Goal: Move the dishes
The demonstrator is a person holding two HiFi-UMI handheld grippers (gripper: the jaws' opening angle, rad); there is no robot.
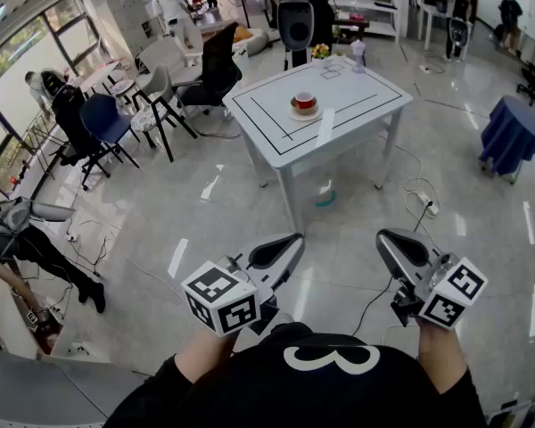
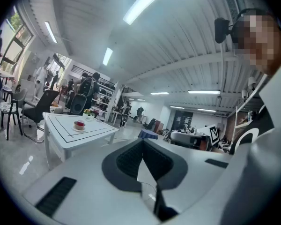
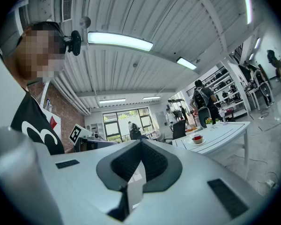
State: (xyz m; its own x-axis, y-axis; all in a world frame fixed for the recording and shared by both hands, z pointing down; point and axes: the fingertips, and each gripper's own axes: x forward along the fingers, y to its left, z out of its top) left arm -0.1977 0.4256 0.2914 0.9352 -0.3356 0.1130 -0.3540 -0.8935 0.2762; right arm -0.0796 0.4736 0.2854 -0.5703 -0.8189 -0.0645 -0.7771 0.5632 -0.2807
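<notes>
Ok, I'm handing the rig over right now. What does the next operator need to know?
Left gripper: shut and empty, held low over the floor, short of the table.
Right gripper: the same, shut and empty.
Dishes: a red cup sits on a saucer inside the black outline on the table, ahead of the person. Neither gripper is near them.
Done: no dish is in hand yet.
Left: probably walk up to the table, open a gripper and take the cup and saucer. The pictures do not show where they should go.
</notes>
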